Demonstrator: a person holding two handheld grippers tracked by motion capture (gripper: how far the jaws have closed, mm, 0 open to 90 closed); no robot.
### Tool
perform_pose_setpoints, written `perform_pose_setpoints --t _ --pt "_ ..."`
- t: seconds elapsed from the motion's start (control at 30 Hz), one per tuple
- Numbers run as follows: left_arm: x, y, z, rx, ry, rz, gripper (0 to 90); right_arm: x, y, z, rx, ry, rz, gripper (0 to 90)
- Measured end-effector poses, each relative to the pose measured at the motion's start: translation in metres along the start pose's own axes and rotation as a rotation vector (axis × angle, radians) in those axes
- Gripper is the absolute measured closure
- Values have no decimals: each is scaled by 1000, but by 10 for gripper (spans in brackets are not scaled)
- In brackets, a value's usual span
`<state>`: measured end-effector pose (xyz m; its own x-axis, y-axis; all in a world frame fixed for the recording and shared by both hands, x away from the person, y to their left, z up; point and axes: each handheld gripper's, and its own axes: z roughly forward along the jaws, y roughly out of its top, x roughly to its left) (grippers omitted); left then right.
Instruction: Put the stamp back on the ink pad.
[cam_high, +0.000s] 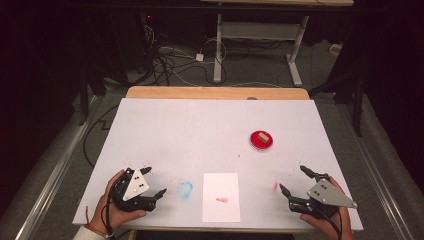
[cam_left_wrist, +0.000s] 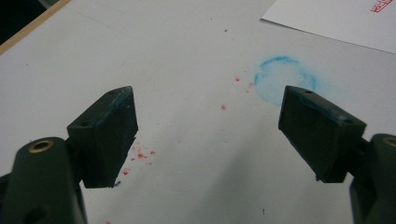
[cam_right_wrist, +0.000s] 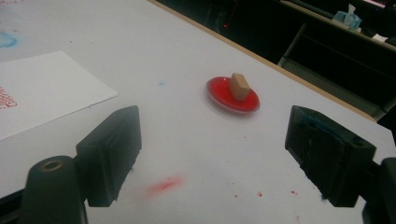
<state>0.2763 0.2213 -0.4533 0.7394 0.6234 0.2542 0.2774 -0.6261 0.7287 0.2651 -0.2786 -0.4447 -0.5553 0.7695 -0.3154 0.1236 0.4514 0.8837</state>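
Light was overhead and confined to the counter (cam_high: 215, 125): white top was bright and evenly lit, no hard glare. Room around it was near black, floor and far cables barely readable. High view was soft and low-res, slightly noisy. Shadows under both hand-held grippers were short and faint. In both gripper views the black jaws close to the lens were slightly soft and underexposed; the red dish (cam_right_wrist: 233, 96) was reasonably sharp.
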Motion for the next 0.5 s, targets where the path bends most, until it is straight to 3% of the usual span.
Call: perform_pose_setpoints --t 0.5 --pt "2 1 4 13 1 -7 192 -1 -1 2 1 5 10 189"
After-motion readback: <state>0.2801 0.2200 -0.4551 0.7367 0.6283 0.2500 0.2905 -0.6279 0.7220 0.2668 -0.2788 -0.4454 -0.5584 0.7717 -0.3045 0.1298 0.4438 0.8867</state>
